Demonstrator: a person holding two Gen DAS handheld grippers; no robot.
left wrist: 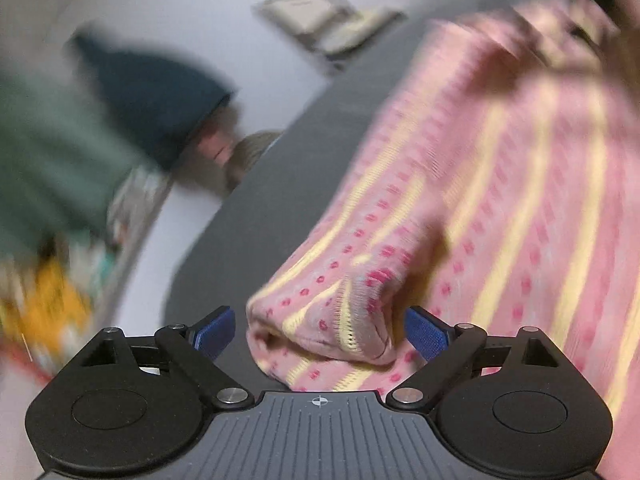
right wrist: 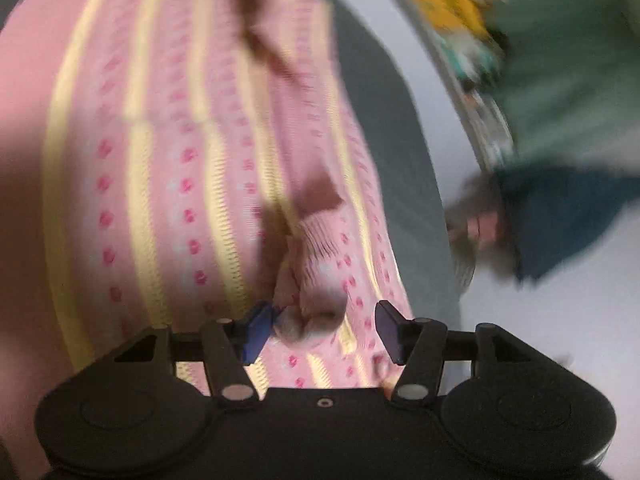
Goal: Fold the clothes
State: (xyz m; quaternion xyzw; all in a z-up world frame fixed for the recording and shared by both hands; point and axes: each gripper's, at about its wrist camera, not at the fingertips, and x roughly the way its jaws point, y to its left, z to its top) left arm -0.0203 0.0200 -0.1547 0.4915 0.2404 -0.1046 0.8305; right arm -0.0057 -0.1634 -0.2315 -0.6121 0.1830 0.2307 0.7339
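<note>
A pink knitted sweater (left wrist: 500, 168) with yellow stripes and red dots lies spread on a dark grey mat (left wrist: 280, 184). My left gripper (left wrist: 320, 334) is open, its blue pads (left wrist: 214, 334) on either side of a bunched sleeve end (left wrist: 320, 320) without touching it. In the right wrist view the same sweater (right wrist: 168, 160) fills the left and middle. My right gripper (right wrist: 324, 330) is open around a ribbed cuff (right wrist: 316, 248) lying on the sweater. Both views are blurred by motion.
A dark teal garment (left wrist: 152, 92) and a green one (left wrist: 52, 152) lie piled left of the mat on a white surface (left wrist: 192, 20). A folded beige garment (left wrist: 312, 12) lies farther back. Yellow fabric (right wrist: 452, 0) and the green pile (right wrist: 568, 80) show at the right.
</note>
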